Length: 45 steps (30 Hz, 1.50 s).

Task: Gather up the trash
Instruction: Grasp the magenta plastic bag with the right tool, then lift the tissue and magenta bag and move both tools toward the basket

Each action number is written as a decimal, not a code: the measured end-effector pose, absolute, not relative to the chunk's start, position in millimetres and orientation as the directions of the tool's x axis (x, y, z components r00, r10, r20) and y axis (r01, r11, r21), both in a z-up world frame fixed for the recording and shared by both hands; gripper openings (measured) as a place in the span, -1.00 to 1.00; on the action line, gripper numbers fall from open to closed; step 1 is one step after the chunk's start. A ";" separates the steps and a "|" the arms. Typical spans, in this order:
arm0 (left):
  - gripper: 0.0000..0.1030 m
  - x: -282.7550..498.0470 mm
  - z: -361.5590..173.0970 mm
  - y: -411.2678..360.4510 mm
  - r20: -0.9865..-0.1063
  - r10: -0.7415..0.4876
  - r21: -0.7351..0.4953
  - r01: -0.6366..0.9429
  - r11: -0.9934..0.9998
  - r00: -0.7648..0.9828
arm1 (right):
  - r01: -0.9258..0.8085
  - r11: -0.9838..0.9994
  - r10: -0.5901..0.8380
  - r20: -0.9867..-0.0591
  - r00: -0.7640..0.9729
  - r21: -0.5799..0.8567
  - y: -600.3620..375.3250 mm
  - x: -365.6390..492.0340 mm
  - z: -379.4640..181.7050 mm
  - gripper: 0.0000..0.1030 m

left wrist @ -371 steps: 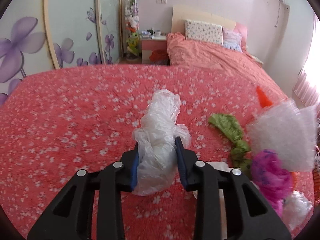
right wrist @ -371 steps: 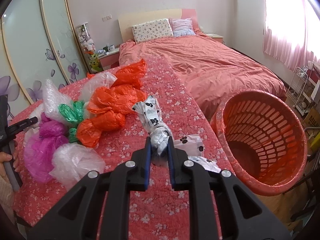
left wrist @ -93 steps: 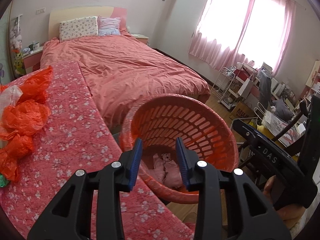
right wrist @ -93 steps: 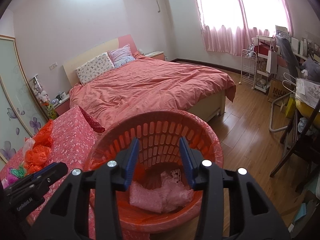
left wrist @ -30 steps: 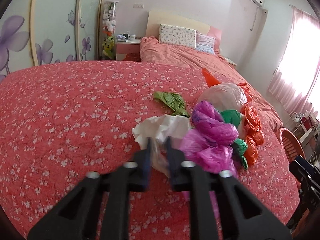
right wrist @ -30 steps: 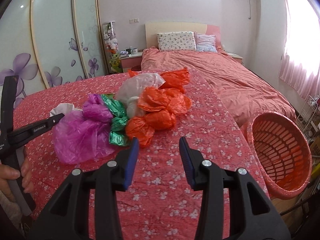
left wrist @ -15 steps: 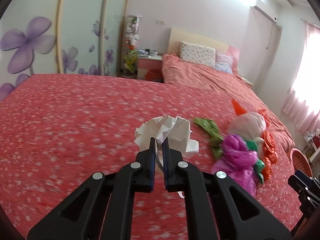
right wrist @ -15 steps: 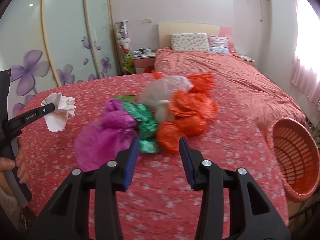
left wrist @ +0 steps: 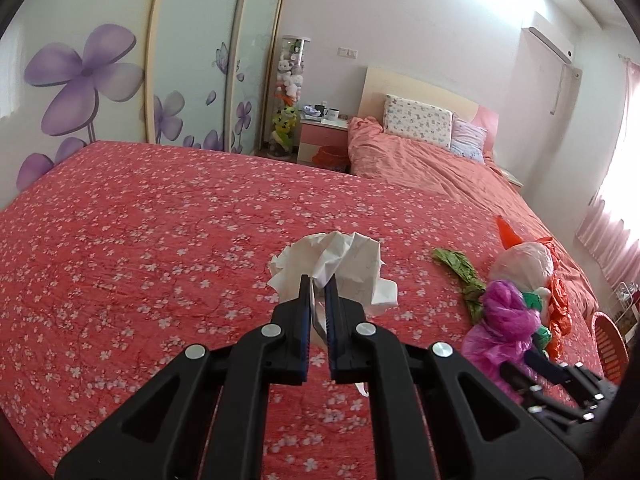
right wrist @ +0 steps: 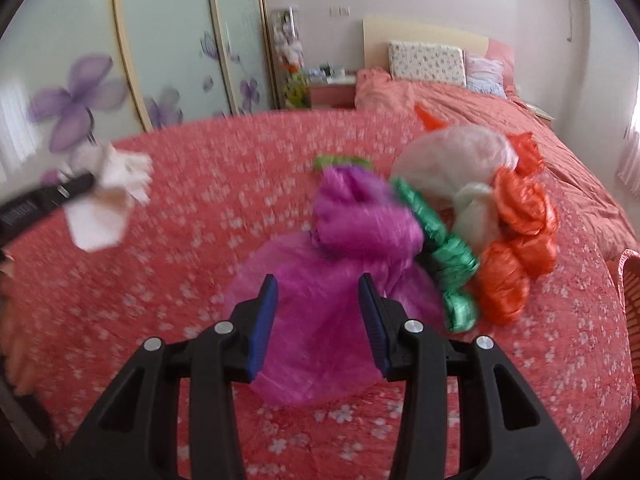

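Floral bedspread, magenta bag between closing right gripper

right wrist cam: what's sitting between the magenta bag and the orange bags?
In the right wrist view, a crumpled green bag lies between the magenta bag and the orange bags, touching both.

The red flowered cover carries a cluster of bags at the right: a magenta bag nearest, green bag and orange bags beside it, a pale bag behind, apparently touching.
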<state>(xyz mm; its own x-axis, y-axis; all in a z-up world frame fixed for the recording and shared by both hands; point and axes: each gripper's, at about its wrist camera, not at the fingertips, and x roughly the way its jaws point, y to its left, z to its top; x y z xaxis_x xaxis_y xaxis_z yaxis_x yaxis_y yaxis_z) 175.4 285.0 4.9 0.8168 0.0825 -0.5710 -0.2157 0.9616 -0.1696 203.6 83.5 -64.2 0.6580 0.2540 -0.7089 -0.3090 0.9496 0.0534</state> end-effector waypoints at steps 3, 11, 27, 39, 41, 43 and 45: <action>-0.87 173.4 4.0 287.2 -0.573 0.080 -0.175 -0.217 0.960 0.816 | -0.323 0.944 0.257 -0.752 0.608 0.061 89.2 207.4 -76.8 -0.85; -0.87 169.7 11.5 278.0 -0.563 0.065 -0.178 -0.197 0.964 0.824 | -0.368 0.926 0.335 -0.649 0.683 0.090 78.5 183.9 -35.8 -0.90; -0.87 161.6 41.5 209.7 -0.510 -0.045 -0.175 -0.053 0.983 0.859 | -0.305 0.941 0.339 -0.465 0.818 0.150 0.6 150.1 43.2 -0.90; -0.87 167.2 50.9 132.6 -0.494 -0.187 -0.174 0.114 0.978 0.849 | -0.184 0.965 0.250 -0.439 0.863 0.188 -81.9 142.4 45.3 -0.90; -0.87 170.9 50.6 117.8 -0.495 -0.220 -0.182 0.146 0.972 0.841 | -0.159 0.968 0.231 -0.438 0.869 0.195 -98.0 140.6 43.9 -0.90; -0.87 174.5 49.0 103.4 -0.497 -0.251 -0.191 0.177 0.965 0.831 | -0.136 0.970 0.212 -0.436 0.875 0.200 -111.2 139.1 43.0 -0.90; -0.87 177.0 48.3 87.3 -0.496 -0.276 -0.192 0.206 0.960 0.824 | -0.109 0.972 0.191 -0.434 0.881 0.207 -128.9 137.0 41.9 -0.90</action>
